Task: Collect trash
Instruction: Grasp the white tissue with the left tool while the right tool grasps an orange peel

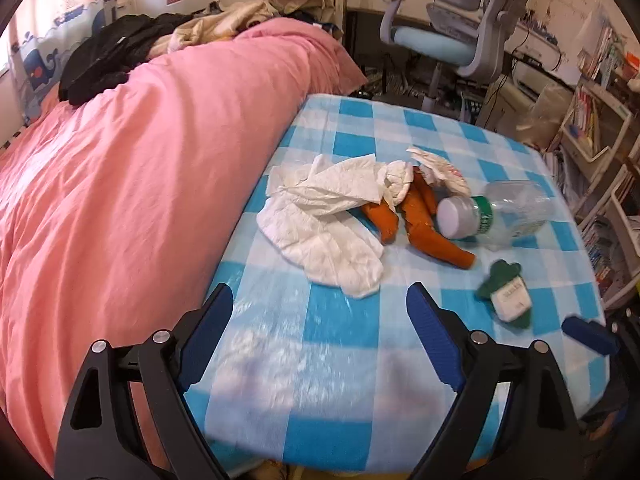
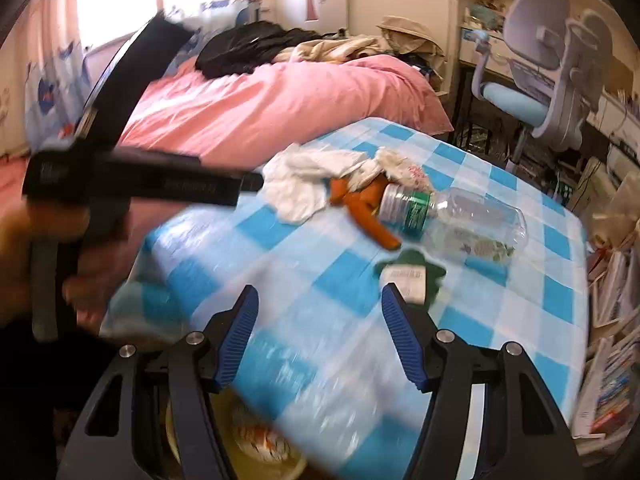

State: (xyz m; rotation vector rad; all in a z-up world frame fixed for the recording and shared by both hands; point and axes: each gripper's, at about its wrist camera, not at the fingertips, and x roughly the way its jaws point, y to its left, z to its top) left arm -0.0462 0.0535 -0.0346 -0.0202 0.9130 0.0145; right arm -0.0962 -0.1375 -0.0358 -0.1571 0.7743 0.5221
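We judge the collecting barely under way: every piece of rubbish we can see lies on the blue-checked desk (image 1: 344,320), and neither tool carries anything.

Going left to right in the left wrist view, the crumpled white tissues (image 1: 324,220) sit at about ten o'clock from the desk's middle, nearest the pink bed (image 1: 132,168). Touching their right edge are the orange peel strips (image 1: 420,220), partly tucked under a smaller printed paper wad (image 1: 440,168) at twelve o'clock. Just beside the peel, at about two o'clock, the clear plastic bottle (image 1: 512,212) lies on its side with its white cap toward us. Nearer us, at four o'clock, the small green-and-white wrapper (image 1: 506,294) lies apart from the pile.

At the bottom of the right wrist view a yellowish bin (image 2: 256,444) with something orange and white in it shows below the desk edge; we cannot tell what is already in it.

The left gripper (image 1: 320,332) points steeply down at bare cloth short of the tissues, its fingers (image 1: 208,336) spread wide and empty. A hand (image 2: 60,248) grips its handle at nine o'clock in the right view. The right gripper (image 2: 320,332) slants down too, its fingers (image 2: 400,336) parted around nothing, with the wrapper just beyond the right one.
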